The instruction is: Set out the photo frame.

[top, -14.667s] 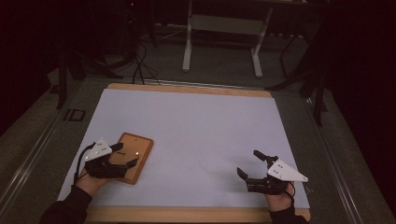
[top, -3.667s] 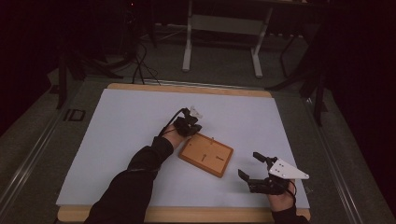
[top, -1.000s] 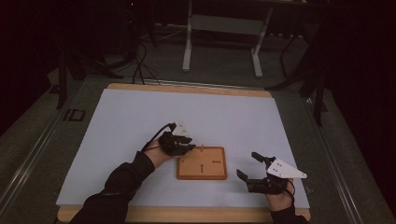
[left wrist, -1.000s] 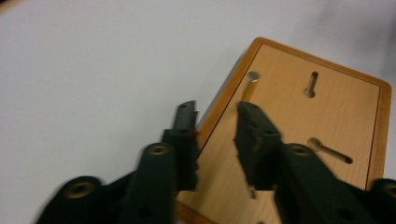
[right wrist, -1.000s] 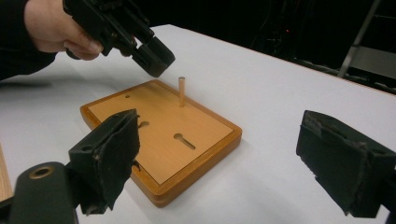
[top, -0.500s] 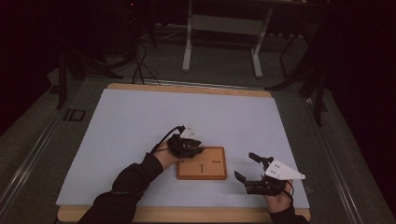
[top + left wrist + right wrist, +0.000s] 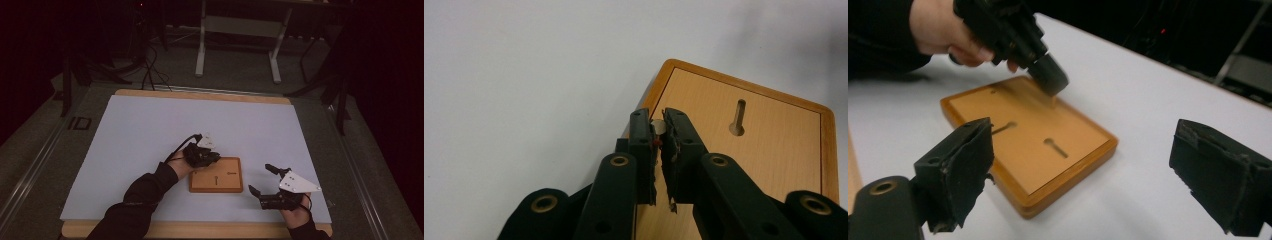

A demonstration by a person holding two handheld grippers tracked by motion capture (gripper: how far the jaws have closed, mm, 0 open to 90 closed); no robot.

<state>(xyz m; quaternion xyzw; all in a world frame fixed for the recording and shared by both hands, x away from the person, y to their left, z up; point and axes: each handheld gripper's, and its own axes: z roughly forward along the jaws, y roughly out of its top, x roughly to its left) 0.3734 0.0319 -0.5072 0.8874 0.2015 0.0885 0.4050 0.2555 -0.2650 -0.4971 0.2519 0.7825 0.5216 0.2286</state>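
Note:
A flat wooden board (image 7: pixel 216 175) with two keyhole slots (image 7: pixel 1055 146) lies on the white mat, right of the middle. My left gripper (image 7: pixel 212 157) hangs over the board's far left corner. In the left gripper view its jaws (image 7: pixel 657 125) have just been closing and stand almost together, pinching a small pale piece (image 7: pixel 657 126) at their tips above the board's edge (image 7: pixel 651 97). My right gripper (image 7: pixel 261 179) rests near the mat's front right, just right of the board, open with nothing between its fingers (image 7: pixel 955 170).
The white mat (image 7: pixel 150 130) covers a table with a wooden rim (image 7: pixel 200 95). A small label plate (image 7: pixel 80 123) lies left of the table. Metal stand legs (image 7: pixel 201 55) and cables (image 7: pixel 150 70) are on the floor behind it.
The board has gone from the mat's left to right of the middle. In the last second my left gripper shifted right onto the board's far left corner and closed. The right gripper stayed put.

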